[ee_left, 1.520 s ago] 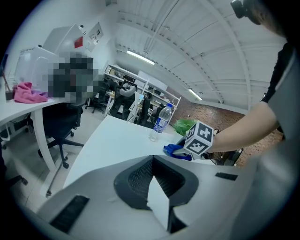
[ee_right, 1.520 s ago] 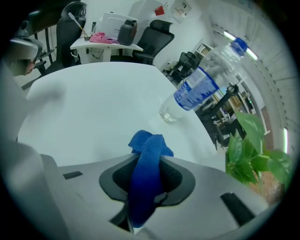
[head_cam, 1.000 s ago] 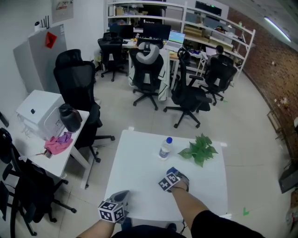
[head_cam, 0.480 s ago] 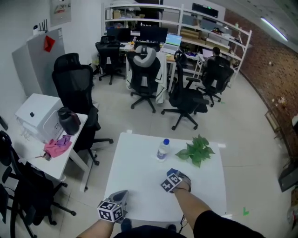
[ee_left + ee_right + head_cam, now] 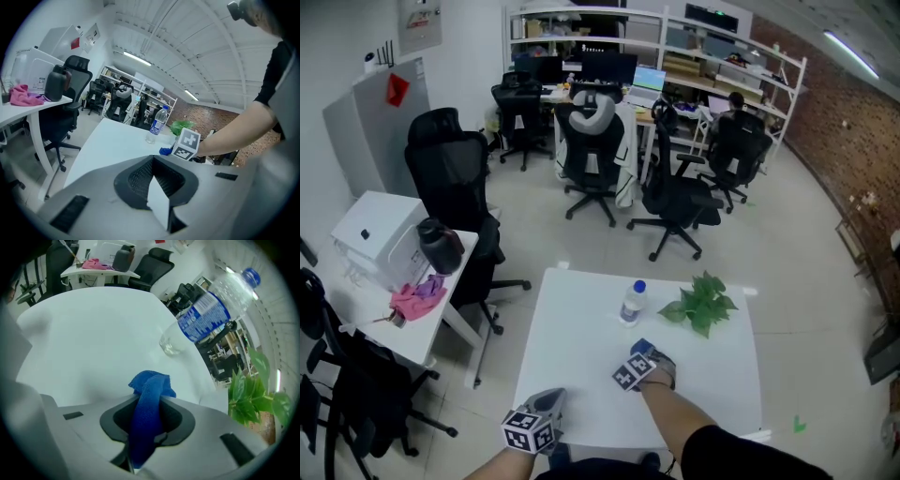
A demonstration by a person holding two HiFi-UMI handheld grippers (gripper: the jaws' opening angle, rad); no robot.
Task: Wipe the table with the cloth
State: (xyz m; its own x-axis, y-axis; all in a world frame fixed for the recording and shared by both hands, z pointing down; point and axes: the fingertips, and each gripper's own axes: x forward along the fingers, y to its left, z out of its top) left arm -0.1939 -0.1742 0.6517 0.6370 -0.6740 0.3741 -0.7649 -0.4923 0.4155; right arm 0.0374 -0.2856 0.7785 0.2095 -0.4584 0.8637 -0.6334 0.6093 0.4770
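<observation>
The blue cloth (image 5: 149,397) is pinched between the jaws of the right gripper (image 5: 647,354), which are closed on it. Its free end sticks out in front, low over the white table (image 5: 581,375), near the water bottle (image 5: 632,301) and the green plant (image 5: 703,302). Office chairs (image 5: 450,178) stand on the floor behind. The right forearm (image 5: 675,417) reaches over the table from its near edge. The left gripper (image 5: 546,405) is at the near left corner, its jaws together with nothing between.

Table (image 5: 581,356): white, square
Bottle (image 5: 632,302): upright, near plant (image 5: 701,302)
Right gripper (image 5: 651,356): low over tabletop, blue cloth (image 5: 642,348) at its tip
Left gripper (image 5: 549,403): near left edge
</observation>
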